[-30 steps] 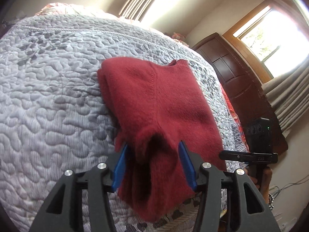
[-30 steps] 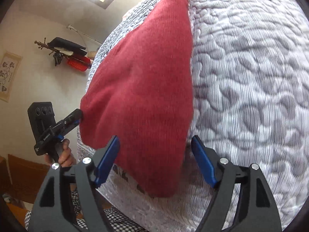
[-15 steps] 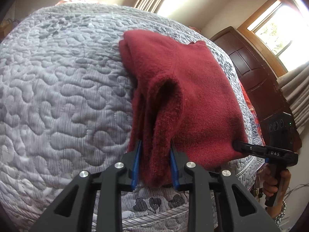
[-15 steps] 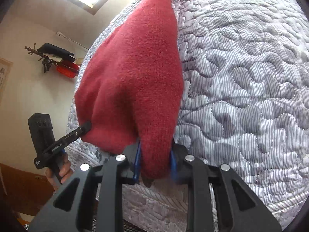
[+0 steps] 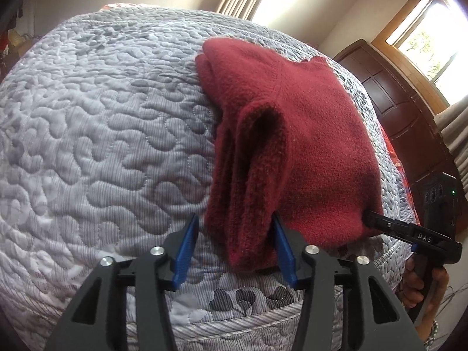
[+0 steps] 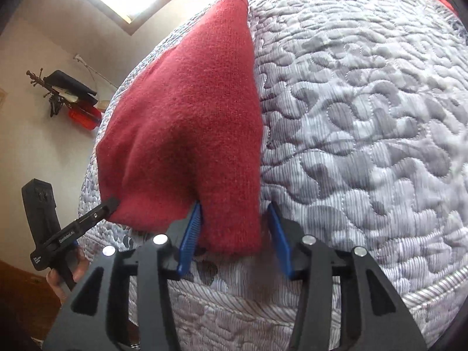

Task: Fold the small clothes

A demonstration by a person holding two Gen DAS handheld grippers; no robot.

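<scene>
A dark red knitted sweater (image 5: 307, 131) lies folded on the grey quilted bed (image 5: 102, 146), its lower end at the bed's near edge. My left gripper (image 5: 234, 219) is open, its blue pads (image 5: 187, 237) standing on either side of the thick folded left corner. In the right wrist view the same sweater (image 6: 190, 117) runs away from me. My right gripper (image 6: 234, 207) is open too and straddles the right corner, with the left pad touching the cloth. Each view also shows the other gripper in a hand at the sweater's far corner.
The quilt (image 6: 365, 117) spreads wide to either side of the sweater. The mattress edge drops off just under both grippers. A dark wooden cabinet (image 5: 395, 93) and a bright window (image 5: 424, 23) stand beyond the bed. A wall coat rack (image 6: 67, 93) hangs to the left.
Half a second ago both grippers were shut on the sweater's near corners. Both have since opened and let go, and the corners now rest on the quilt.
</scene>
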